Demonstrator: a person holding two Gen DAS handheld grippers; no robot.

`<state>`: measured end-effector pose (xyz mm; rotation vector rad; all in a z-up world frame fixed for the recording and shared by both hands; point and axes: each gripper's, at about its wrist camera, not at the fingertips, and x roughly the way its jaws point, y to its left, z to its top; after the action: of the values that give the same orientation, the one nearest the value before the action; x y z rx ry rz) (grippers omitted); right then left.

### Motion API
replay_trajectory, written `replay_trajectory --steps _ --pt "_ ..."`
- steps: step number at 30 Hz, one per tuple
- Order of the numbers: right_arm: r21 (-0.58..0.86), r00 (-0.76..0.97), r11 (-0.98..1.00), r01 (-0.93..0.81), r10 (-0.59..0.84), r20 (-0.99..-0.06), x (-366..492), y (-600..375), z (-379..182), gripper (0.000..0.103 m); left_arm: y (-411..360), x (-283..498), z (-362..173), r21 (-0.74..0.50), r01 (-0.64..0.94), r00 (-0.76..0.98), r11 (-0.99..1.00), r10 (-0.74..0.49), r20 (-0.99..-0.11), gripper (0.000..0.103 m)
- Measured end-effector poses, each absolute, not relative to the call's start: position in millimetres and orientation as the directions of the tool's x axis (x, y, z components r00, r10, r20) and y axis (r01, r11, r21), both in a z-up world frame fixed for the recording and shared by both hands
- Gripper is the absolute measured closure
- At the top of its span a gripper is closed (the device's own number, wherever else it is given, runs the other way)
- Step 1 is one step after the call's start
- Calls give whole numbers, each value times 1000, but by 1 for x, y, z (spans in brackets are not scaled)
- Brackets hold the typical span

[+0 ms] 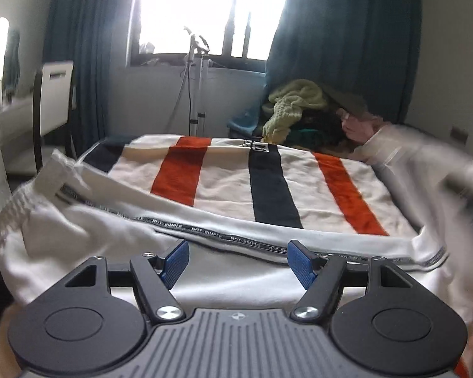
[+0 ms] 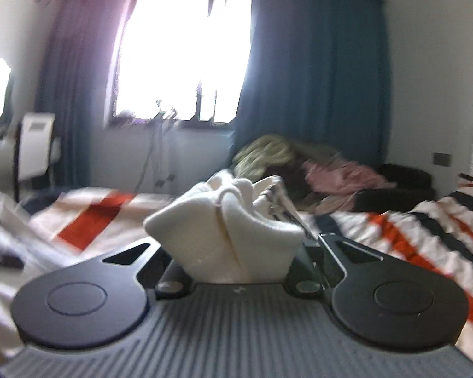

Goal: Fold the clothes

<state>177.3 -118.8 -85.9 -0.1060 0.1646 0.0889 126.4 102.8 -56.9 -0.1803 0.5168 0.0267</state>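
Observation:
A white garment (image 1: 78, 230) with a ribbed elastic hem and a printed trim band lies across the near edge of the bed. My left gripper (image 1: 238, 261) hovers just above it, blue pads apart, nothing between them. In the right wrist view my right gripper (image 2: 227, 245) is shut on a bunched fold of the same white garment (image 2: 224, 230), which covers the fingertips. The right gripper shows as a blur at the right edge of the left wrist view, lifting white cloth (image 1: 403, 145).
The bed carries a cream blanket (image 1: 230, 179) with orange and dark stripes. A pile of clothes (image 1: 302, 110), green and pink among them, sits at the far side below blue curtains. A white chair (image 1: 53, 100) and a stand (image 1: 198, 94) are by the window.

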Motion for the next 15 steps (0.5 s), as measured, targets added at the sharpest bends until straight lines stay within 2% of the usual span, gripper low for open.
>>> replay_trajectory --steps 4,7,11,12,13,15 --pt "-209 933 954 -215 138 -332 180 -43 -135 89 129 118 -56 -251 -97 878 963 -36 -476 33" --pt "-287 918 923 -256 139 -371 179 -13 -154 88 140 116 -58 -272 -100 881 957 -42 -472 33" --pt "-231 897 929 -289 177 -405 176 -19 -148 83 147 119 -62 -313 -107 878 944 -58 -475 33" --pt "-200 886 928 -313 210 -414 175 -22 -145 74 147 120 -62 -322 -103 877 941 -67 -477 33" --pt "-166 870 923 -346 249 -426 173 -24 -143 60 147 121 -63 -330 -99 875 939 -76 -478 33" --pt "-98 833 907 -409 327 -447 171 -28 -139 39 144 122 -64 -326 -87 874 941 -85 -479 33"
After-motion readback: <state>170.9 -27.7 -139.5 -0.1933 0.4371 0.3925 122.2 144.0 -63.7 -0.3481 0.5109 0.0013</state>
